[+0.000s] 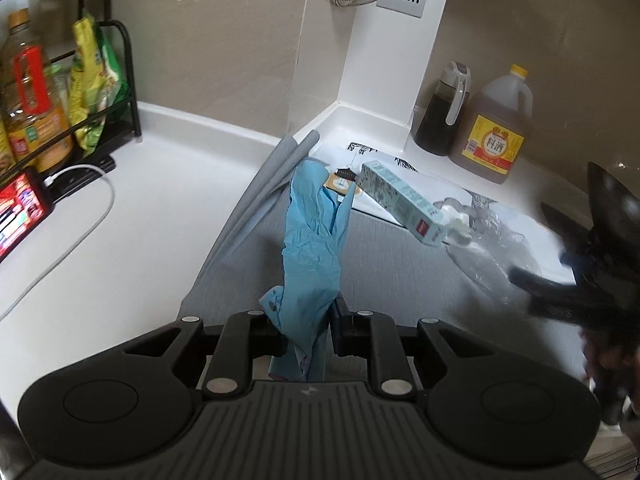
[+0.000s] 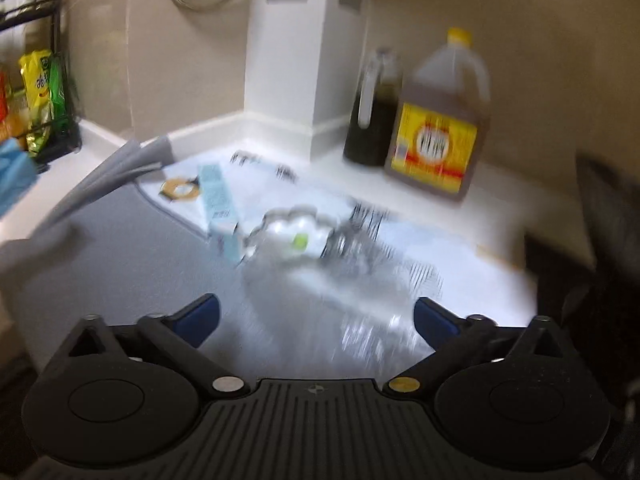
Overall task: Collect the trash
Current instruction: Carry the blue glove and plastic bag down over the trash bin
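Observation:
A crumpled blue glove (image 1: 312, 236) hangs upward out of my left gripper (image 1: 308, 322), which is shut on its lower end above the grey mat (image 1: 380, 280). Beyond it a small pale-blue carton (image 1: 400, 200) lies on white printed paper (image 1: 384, 160), beside a clear plastic package (image 1: 480, 240). My right gripper (image 2: 316, 316) stands open with nothing between its blue pads, low over the mat, just short of the clear plastic package (image 2: 296, 236) and the carton (image 2: 218, 204). The glove (image 2: 14, 172) shows at the left edge of this blurred view. The right gripper (image 1: 560, 288) appears as a dark blur on the right.
A yellow-capped jug (image 1: 496, 136) and a dark sauce bottle (image 1: 444, 112) stand against the back wall. On the left are a black rack (image 1: 128, 80) with bottles and packets, and a phone (image 1: 20, 208) on a white cable (image 1: 80, 216). A black pan (image 1: 612, 200) is at the right.

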Available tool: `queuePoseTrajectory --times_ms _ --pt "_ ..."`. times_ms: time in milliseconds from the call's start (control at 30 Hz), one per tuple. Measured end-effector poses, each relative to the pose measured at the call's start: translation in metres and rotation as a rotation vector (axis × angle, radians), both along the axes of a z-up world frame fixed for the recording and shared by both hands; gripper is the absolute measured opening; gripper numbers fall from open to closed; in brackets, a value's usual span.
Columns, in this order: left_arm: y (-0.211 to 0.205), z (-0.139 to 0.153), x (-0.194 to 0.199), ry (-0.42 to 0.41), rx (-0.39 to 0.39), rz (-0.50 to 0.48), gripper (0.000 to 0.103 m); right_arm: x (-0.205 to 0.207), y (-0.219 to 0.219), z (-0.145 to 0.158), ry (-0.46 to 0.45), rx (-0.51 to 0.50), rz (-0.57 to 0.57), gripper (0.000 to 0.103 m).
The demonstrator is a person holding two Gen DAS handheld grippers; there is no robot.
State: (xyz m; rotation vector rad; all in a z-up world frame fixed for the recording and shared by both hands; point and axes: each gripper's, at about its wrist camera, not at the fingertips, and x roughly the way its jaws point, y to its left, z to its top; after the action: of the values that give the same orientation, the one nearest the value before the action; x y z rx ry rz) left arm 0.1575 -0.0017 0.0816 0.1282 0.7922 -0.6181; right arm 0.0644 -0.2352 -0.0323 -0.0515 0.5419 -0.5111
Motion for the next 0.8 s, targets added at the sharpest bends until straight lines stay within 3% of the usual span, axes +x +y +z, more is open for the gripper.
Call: queuePoseTrajectory --times_ms 100,200,267,300,333,367,400,600,800 --pt "0.01 -0.001 -0.014 0.008 -0.004 0.003 0.022 0.024 -0.007 -0.014 0.087 -0.046 0.008 0.101" --pt "0.018 -0.005 -0.026 0.019 0.005 0.006 0.022 0.036 -0.021 -0.026 0.158 0.013 -0.024 0.094" --pt "0.022 -0.008 -0.033 0.026 0.015 0.004 0.022 0.032 -0.029 -0.033 0.171 0.085 -0.039 0.072" --pt "0.023 -0.011 -0.037 0.029 0.021 0.002 0.022 0.026 -0.031 -0.035 0.143 0.119 -0.036 0.054" --pt "0.025 -0.013 -0.04 0.032 0.028 0.001 0.022 0.02 -0.031 -0.036 0.125 0.13 -0.035 0.026" --pt "0.026 -0.015 -0.043 0.037 0.034 0.001 0.022 0.016 -0.028 -0.036 0.129 0.111 -0.038 0.012" --pt "0.027 -0.018 -0.046 0.043 0.038 0.001 0.022 0.011 -0.025 -0.036 0.131 0.086 -0.039 0.006" --pt "0.031 -0.03 -0.064 0.084 0.065 -0.022 0.022 -0.039 0.013 0.004 0.014 0.106 0.056 0.005" --pt "0.033 -0.056 -0.077 0.18 0.123 -0.057 0.022 -0.075 0.073 0.033 0.018 0.18 0.313 0.005"
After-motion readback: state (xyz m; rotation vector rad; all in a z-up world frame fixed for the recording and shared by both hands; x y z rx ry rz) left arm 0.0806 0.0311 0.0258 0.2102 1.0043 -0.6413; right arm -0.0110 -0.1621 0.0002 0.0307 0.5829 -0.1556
